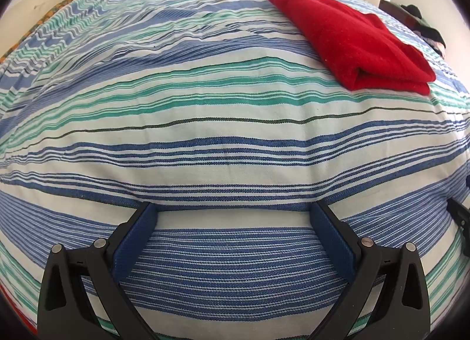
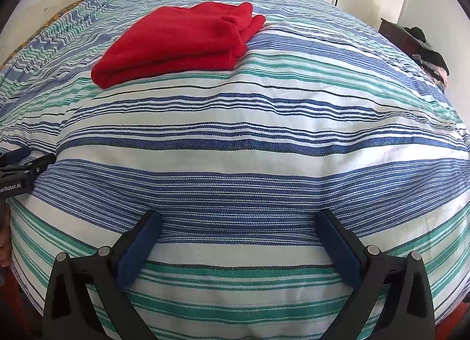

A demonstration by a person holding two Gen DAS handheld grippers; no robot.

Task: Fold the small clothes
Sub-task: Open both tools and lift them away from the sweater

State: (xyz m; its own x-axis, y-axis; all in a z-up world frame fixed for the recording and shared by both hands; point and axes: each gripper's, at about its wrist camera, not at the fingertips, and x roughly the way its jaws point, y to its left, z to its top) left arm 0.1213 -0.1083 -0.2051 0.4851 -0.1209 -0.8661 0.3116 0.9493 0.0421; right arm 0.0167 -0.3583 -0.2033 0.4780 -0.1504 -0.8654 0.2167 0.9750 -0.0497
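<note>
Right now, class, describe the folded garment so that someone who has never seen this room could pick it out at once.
A bed with a blue, green and white striped cover fills the view. On it, beyond both open grippers, lies the red garment, folded into a thick, flat bundle. It is the only plain red thing on the stripes, and nothing touches it.

Bedspread (image 1: 205, 134): white w/ blue, teal-green & thin dark stripes; zigzag band at far-left edge. Folded garment (image 1: 352, 37): solid red. Fingers (image 1: 135, 246): black frames, blue pads. Wall behind: white.
</note>
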